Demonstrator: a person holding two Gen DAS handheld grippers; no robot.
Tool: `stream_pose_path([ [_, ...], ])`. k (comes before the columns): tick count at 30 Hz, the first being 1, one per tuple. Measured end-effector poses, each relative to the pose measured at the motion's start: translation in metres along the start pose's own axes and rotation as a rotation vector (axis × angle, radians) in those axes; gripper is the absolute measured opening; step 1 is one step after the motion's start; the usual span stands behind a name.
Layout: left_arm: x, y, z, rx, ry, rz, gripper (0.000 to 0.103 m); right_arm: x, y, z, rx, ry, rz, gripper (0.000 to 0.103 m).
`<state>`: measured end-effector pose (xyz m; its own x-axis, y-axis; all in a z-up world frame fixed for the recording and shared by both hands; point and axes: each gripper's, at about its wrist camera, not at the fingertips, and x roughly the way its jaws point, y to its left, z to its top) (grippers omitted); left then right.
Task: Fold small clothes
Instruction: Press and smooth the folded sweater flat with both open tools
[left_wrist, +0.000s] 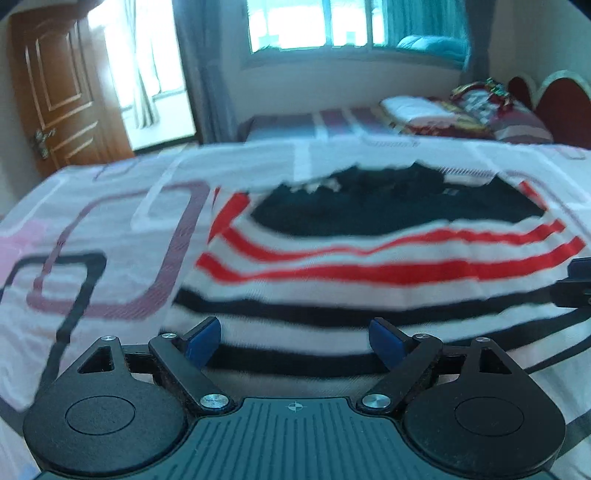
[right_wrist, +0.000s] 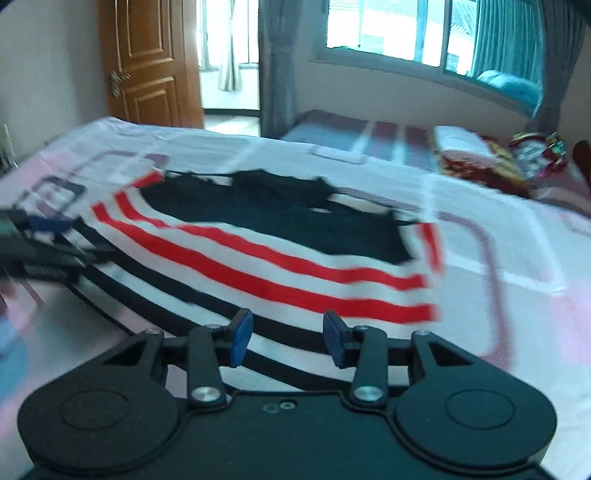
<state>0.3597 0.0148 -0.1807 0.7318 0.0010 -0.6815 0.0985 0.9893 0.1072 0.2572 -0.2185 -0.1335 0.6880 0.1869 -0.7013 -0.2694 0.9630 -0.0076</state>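
A small striped top (left_wrist: 369, 266) lies flat on the bed, with black bands near me, red bands in the middle and a dark upper part folded over at the far end. My left gripper (left_wrist: 294, 332) is open wide over the near black-striped edge, with nothing between its blue pads (left_wrist: 205, 334). The right gripper's dark tip (left_wrist: 576, 284) shows at the right edge. In the right wrist view the same top (right_wrist: 295, 273) runs slanted across the bed. My right gripper (right_wrist: 288, 328) stands partly open above its near edge and grips nothing. The left gripper (right_wrist: 40, 236) is blurred at the far left.
The bed sheet (left_wrist: 92, 258) is white and pink with square outlines. Beyond it stands a second bed with folded bedding (right_wrist: 461, 147) and a red bag (right_wrist: 532, 155). A brown door (right_wrist: 147, 62) is at the back left, and a window (right_wrist: 388, 26) with curtains is behind.
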Motion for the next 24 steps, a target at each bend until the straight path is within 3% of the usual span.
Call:
stream_pose_path([
  [6,0.016,0.011,-0.012,-0.020,0.046,-0.009,0.087,0.040,0.029,-0.005,0.011,0.050,0.050,0.041],
  [14,0.020,0.010,-0.014,-0.012,0.029,0.013,0.093,0.041,0.015,-0.014,-0.034,0.054,0.057,0.043],
  [20,0.008,0.015,0.012,-0.005,0.000,0.001,0.093,0.037,0.005,-0.006,0.025,0.021,0.102,0.042],
  [24,0.021,0.014,0.036,0.034,-0.016,-0.004,0.093,0.030,0.008,0.002,-0.064,-0.012,0.053,0.042],
])
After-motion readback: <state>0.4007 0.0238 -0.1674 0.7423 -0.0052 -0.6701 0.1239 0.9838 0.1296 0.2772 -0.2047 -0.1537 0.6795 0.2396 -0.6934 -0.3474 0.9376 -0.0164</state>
